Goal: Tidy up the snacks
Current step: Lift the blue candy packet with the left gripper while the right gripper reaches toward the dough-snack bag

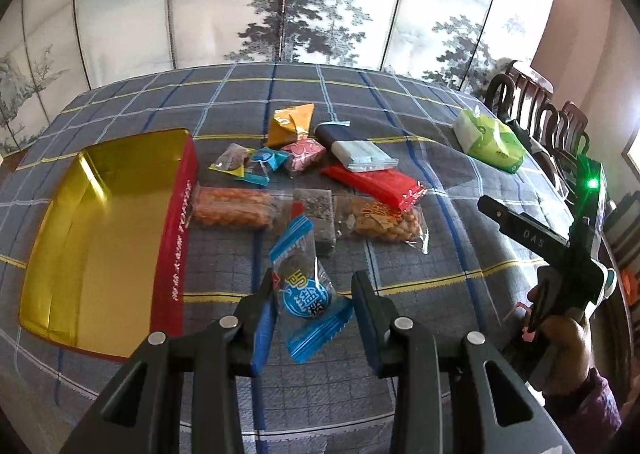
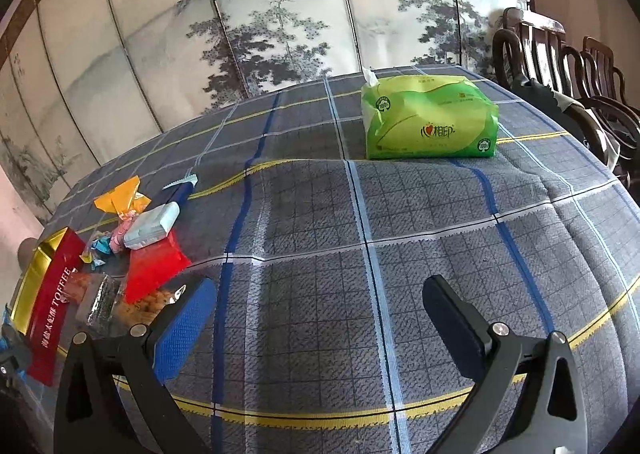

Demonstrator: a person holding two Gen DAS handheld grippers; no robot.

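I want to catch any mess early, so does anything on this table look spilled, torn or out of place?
Nothing spilled or torn. The snack packets lie loose and overlapping on the checked grey tablecloth beside the empty red-sided gold tin. The left gripper holds one blue-wrapped candy.

I see a blue-and-white candy wrapper (image 1: 306, 294), a red tin (image 1: 176, 238) lined gold, and grey plaid cloth (image 2: 400, 254); the tissue pack (image 2: 428, 121) looks green.

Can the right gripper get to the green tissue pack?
Probably yes. The right gripper has its jaws open and empty, and only bare tablecloth lies between it and the green tissue pack.
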